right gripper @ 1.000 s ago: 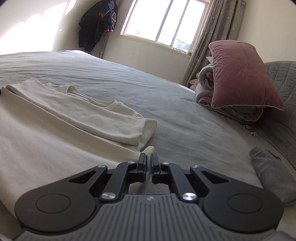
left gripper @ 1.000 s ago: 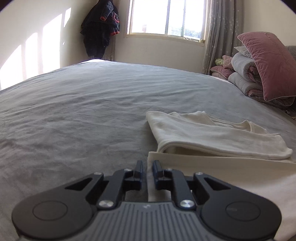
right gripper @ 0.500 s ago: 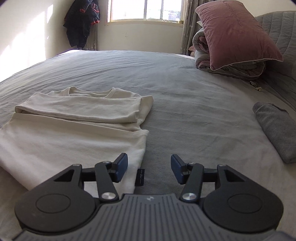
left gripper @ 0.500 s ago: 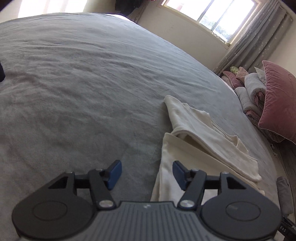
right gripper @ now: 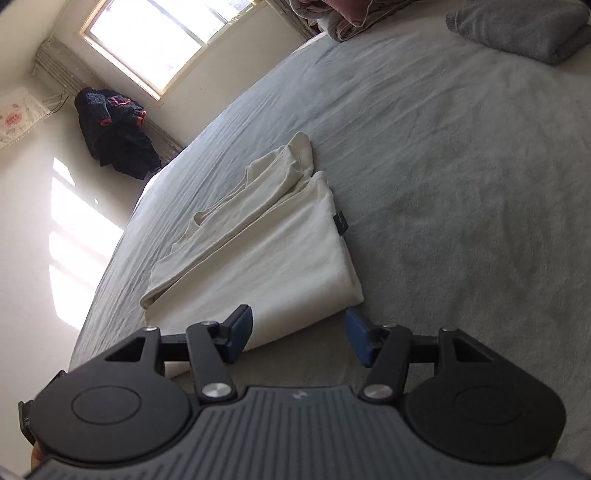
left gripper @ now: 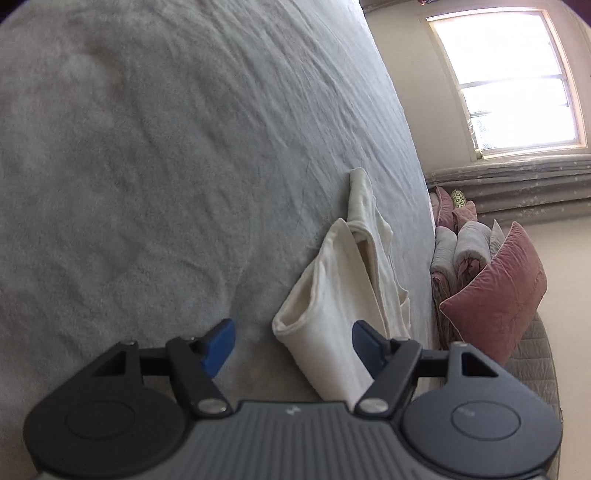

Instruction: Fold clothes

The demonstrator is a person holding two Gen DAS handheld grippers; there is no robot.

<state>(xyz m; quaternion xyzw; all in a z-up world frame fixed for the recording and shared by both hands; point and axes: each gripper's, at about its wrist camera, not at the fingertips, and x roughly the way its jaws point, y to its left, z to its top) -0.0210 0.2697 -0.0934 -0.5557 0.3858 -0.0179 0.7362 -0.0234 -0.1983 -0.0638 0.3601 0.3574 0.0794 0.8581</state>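
Note:
A cream shirt point(left gripper: 343, 295) lies folded lengthwise on the grey bed cover point(left gripper: 155, 155). In the right wrist view the shirt point(right gripper: 266, 251) has its sleeves laid over the body and a small dark tag at one edge. My left gripper point(left gripper: 291, 343) is open, with the shirt's near folded end between its blue pads, not clamped. My right gripper point(right gripper: 299, 332) is open, its jaws either side of the shirt's near corner. Both views are rolled sideways.
A pink pillow point(left gripper: 498, 295) and rolled bedding point(left gripper: 458, 251) sit at the bed's head. A folded grey garment point(right gripper: 524, 29) lies on the bed far right. A dark jacket point(right gripper: 114, 136) hangs in the corner beside the window point(right gripper: 155, 40).
Both grippers, shut on the shirt's edge a second ago, have opened and let go. Both have since rolled sideways and now sit at the shirt's two ends.

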